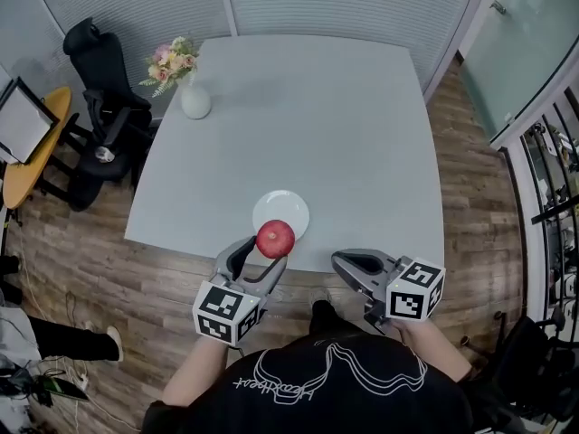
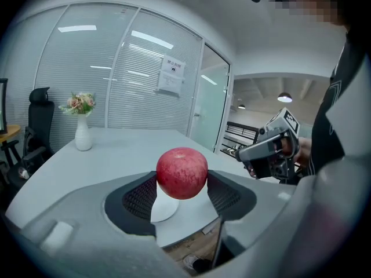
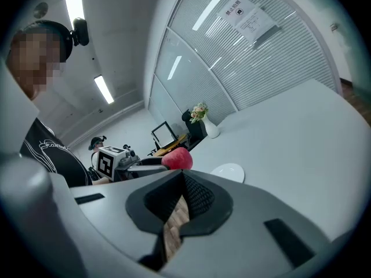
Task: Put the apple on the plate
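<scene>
My left gripper (image 1: 262, 256) is shut on a red apple (image 1: 275, 239), with a pad pressed to each side of it. The apple (image 2: 182, 172) hangs in the air over the near edge of the grey table (image 1: 308, 125). A small white plate (image 1: 288, 211) lies on the table just beyond it, and in the left gripper view the plate (image 2: 164, 209) shows under and behind the fruit. My right gripper (image 1: 342, 262) hovers off the table's near edge to the right, jaws shut and empty (image 3: 182, 175). The right gripper view shows the apple (image 3: 177, 159) and plate (image 3: 228, 172) from the side.
A white vase of flowers (image 1: 194, 100) stands at the table's far left corner. A black office chair (image 1: 99, 80) and a round wooden table (image 1: 27, 152) are to the left. Another person's leg (image 1: 54, 337) is on the wooden floor at lower left.
</scene>
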`<state>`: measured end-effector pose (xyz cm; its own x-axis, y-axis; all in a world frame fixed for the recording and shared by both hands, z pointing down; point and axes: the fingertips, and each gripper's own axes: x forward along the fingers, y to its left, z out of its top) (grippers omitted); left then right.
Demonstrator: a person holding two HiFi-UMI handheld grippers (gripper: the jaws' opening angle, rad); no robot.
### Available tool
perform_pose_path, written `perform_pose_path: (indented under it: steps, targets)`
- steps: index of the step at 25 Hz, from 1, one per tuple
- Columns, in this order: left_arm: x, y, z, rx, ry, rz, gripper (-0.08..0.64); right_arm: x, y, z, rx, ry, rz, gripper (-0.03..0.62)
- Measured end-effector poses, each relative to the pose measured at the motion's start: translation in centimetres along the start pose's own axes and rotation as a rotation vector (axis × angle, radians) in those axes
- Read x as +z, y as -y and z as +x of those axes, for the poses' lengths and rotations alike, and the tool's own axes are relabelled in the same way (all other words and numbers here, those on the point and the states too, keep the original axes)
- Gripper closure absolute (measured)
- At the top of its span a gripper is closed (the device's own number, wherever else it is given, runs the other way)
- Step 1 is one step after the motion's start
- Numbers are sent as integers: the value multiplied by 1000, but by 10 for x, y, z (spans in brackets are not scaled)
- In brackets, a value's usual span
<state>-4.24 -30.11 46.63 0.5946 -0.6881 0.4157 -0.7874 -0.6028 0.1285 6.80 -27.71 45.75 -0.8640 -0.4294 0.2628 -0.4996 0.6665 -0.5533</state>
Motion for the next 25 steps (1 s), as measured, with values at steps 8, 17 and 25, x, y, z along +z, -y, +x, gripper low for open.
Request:
perform_pose_path:
  steps: [8, 17, 25]
  targets:
    - [-23, -30, 38, 87, -41, 68, 281, -3, 24, 4, -22, -22, 32, 584]
    - [-52, -50, 68, 110, -74, 102, 282, -18, 36, 6, -43, -46, 61, 584]
    - [-79, -64, 99, 116, -112, 87, 282, -24, 52, -2, -78, -52, 83, 584]
